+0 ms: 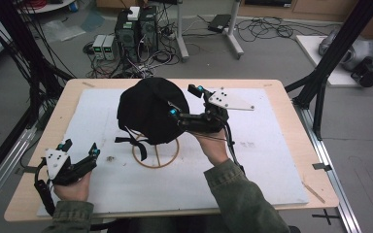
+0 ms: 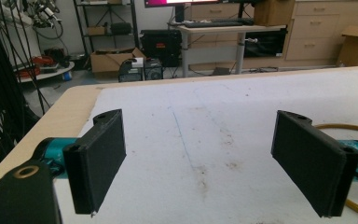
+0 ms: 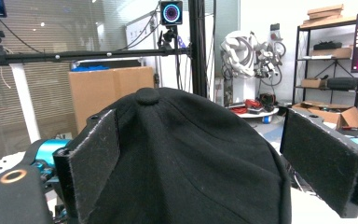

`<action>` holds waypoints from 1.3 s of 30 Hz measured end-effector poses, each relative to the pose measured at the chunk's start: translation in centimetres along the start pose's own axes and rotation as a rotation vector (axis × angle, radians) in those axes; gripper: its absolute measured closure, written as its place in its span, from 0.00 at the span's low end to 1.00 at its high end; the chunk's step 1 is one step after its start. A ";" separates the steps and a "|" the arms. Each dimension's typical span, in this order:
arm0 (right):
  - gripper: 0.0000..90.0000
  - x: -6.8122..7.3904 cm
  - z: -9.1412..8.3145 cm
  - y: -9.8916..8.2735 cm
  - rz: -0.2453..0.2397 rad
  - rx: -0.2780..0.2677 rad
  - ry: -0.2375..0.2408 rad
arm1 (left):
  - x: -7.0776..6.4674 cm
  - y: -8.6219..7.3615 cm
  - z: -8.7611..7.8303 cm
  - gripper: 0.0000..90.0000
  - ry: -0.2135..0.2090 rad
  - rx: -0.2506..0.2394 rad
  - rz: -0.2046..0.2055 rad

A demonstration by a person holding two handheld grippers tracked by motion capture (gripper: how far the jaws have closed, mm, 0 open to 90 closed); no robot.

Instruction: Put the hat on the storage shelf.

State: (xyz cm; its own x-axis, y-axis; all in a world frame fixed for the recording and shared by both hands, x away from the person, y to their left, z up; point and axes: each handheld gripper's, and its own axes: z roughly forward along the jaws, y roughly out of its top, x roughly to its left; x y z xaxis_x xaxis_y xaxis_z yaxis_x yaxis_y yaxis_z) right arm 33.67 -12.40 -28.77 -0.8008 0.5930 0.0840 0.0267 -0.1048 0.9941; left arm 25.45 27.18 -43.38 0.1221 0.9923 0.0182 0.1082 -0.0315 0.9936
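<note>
While the left gripper [image 1: 80,148] rests on the white mat [image 1: 272,160], jaws apart, a black cap [image 1: 148,109] sits on a wire stand [image 1: 155,155]. The right gripper [image 1: 183,100] flanks the cap, jaws apart.

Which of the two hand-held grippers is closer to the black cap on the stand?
The right. The right gripper is up against the black cap, jaws open on either side of it. The left gripper rests on the table's near left corner, apart from the cap.

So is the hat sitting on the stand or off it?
On it. The black hat sits atop the wooden stand, its strap dangling above the table.
</note>
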 end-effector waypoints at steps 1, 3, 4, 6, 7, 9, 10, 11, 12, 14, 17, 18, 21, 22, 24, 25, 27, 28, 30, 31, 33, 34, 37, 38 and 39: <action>0.12 -0.1 -0.2 0.0 -0.001 -0.004 -0.003 | 0.0 0.0 0.0 0.20 0.000 0.000 0.000; 0.12 -0.4 -0.6 0.1 -0.004 -0.001 -0.002 | 0.0 0.0 0.0 0.20 0.000 0.000 0.000; 0.12 -0.6 -0.8 0.1 -0.007 -0.003 -0.009 | 0.0 0.0 0.0 0.20 0.001 0.002 0.003; 0.12 -0.8 -1.3 0.0 -0.007 -0.005 -0.021 | 0.0 0.0 0.0 0.20 0.001 0.000 0.002; 0.12 -0.9 -1.6 0.0 -0.014 -0.003 -0.031 | 0.0 0.0 0.0 0.20 0.001 0.001 0.003; 0.12 -1.2 -2.3 -0.2 -0.021 0.002 -0.056 | 0.0 0.0 0.0 0.20 0.002 0.001 0.003; 0.12 -1.4 -2.6 -0.3 -0.023 0.006 -0.067 | 0.0 0.0 0.0 0.20 0.002 0.001 0.003; 0.12 -1.5 -2.8 -0.4 -0.027 0.009 -0.073 | 0.0 0.0 0.0 0.20 0.002 0.001 0.003; 0.12 -1.7 -3.1 -0.4 -0.028 0.012 -0.086 | 0.0 0.0 0.0 0.20 0.002 0.001 0.003; 0.12 -1.9 -3.8 -0.6 -0.035 0.022 -0.116 | 0.0 0.0 0.0 0.20 0.003 0.001 0.003; 0.12 -2.4 -4.8 -1.1 -0.048 0.026 -0.169 | 0.0 0.0 0.0 0.20 0.003 0.000 0.003; 0.12 -2.5 -5.1 -1.3 -0.044 0.028 -0.181 | 0.0 0.0 0.0 0.20 0.003 0.000 0.002; 0.12 -2.9 -5.9 -1.8 -0.039 0.036 -0.214 | 0.0 0.0 0.0 0.20 0.004 0.000 0.001; 0.12 -3.0 -6.2 -1.9 -0.042 0.037 -0.226 | 0.1 0.0 0.0 0.20 0.004 0.002 0.003; 0.12 -3.2 -6.6 -2.2 -0.045 0.037 -0.250 | 0.1 0.0 0.0 0.20 0.005 0.001 0.002; 0.12 -3.4 -6.8 -2.3 -0.045 0.039 -0.261 | 0.1 0.0 0.0 0.20 0.005 0.000 0.002; 0.12 -3.6 -7.3 -2.6 -0.052 0.037 -0.285 | 0.1 0.0 0.0 0.20 0.005 -0.001 0.002; 0.12 -3.7 -7.5 -2.6 -0.051 0.050 -0.300 | 0.1 0.0 0.0 0.20 0.005 0.000 0.002; 0.12 -3.9 -8.1 -2.9 -0.052 0.039 -0.325 | 0.1 0.0 0.0 0.20 0.005 -0.002 0.002; 0.12 -3.9 -8.3 -3.1 -0.051 0.041 -0.334 | 0.1 0.0 0.0 0.20 0.005 -0.002 0.001; 0.12 -4.1 -8.9 -3.5 -0.057 0.043 -0.359 | 0.0 0.0 0.0 0.20 0.005 -0.002 0.000; 0.12 -4.3 -9.3 -3.7 -0.050 0.046 -0.369 | 0.0 0.0 0.0 0.20 0.004 -0.002 -0.001; 0.12 -4.7 -10.3 -4.3 -0.043 0.048 -0.408 | 0.0 0.0 0.0 0.20 0.005 -0.003 -0.001; 0.12 -4.9 -10.6 -4.5 -0.044 0.045 -0.420 | 0.0 0.0 0.0 0.20 0.005 -0.003 -0.001; 0.12 -5.0 -10.9 -4.7 -0.044 0.044 -0.430 | 0.0 0.0 0.0 0.20 0.004 -0.002 -0.001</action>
State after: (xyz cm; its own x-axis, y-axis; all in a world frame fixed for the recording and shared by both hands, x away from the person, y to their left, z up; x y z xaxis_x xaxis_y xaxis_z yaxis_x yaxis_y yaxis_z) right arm 31.07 -23.58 -34.58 -0.4802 0.8756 0.0525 0.0309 -0.0429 0.9986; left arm 25.42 27.23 -43.34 0.1176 0.9929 0.0179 0.1061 -0.0305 0.9939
